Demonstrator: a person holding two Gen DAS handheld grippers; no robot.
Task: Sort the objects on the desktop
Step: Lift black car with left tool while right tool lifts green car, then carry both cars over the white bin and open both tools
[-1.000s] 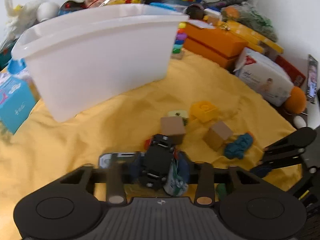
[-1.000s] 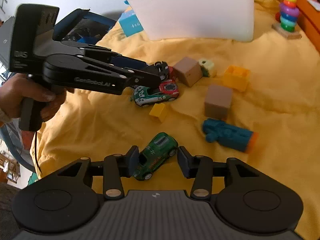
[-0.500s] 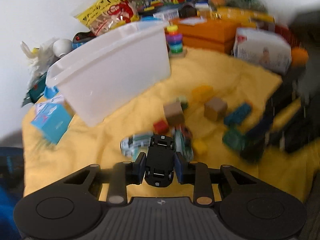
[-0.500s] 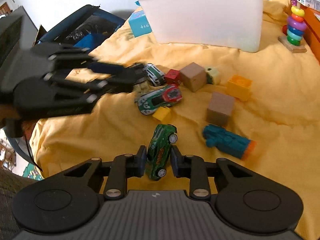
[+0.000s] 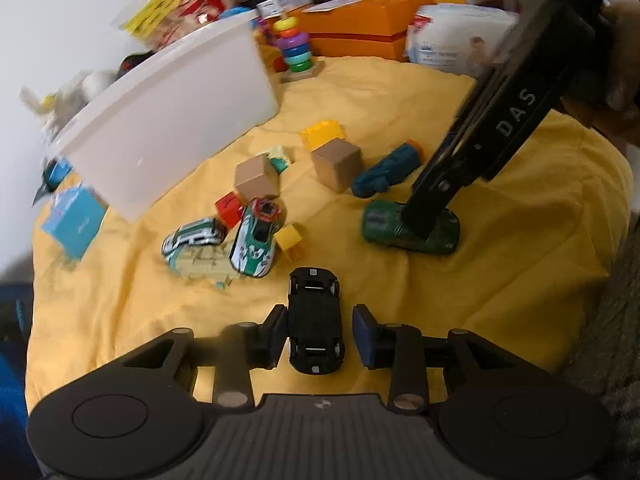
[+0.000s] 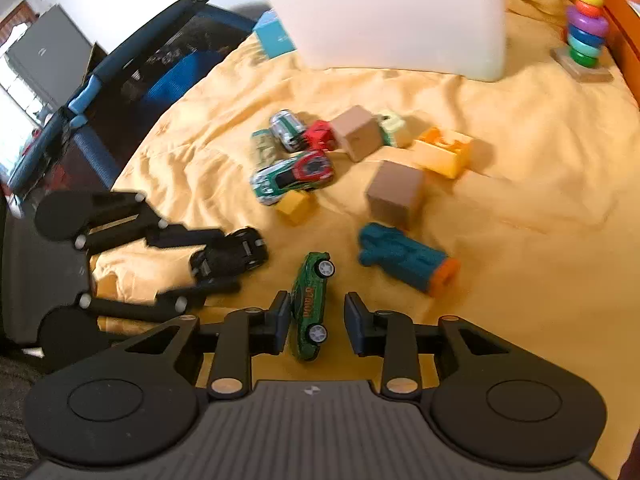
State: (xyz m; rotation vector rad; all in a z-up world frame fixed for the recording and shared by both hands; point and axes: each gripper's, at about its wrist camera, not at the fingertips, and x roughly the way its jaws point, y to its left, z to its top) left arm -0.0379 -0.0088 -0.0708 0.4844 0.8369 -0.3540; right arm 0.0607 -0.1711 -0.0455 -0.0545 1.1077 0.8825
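A black toy car [image 5: 315, 320] lies on the yellow cloth [image 5: 400, 92] between the fingers of the left gripper [image 5: 318, 334], well in front of the white bin [image 5: 168, 120]. The left jaws are opening: the car rests against the left pad, and a gap shows on its other side. A green toy car [image 6: 310, 304] lies tipped on its side between the fingers of the right gripper [image 6: 314, 326], also well in front of the bin. Those jaws are opening too; the car leans at the left pad and stands clear of the right one.

Between the two cars and the bin sits a loose cluster: a green-and-white racing car with a red roof [image 5: 258, 238], a silver-and-green car [image 5: 192, 238], a small yellow block [image 5: 290, 240], a red block [image 5: 229, 208], two brown cubes [image 5: 256, 176] [image 5: 337, 162], an orange brick [image 5: 324, 134] and a teal toy with an orange tip [image 6: 404, 256]. To the right of the bin stands a tower of coloured rings [image 6: 585, 30]. To its left lies a light blue box [image 5: 74, 224].
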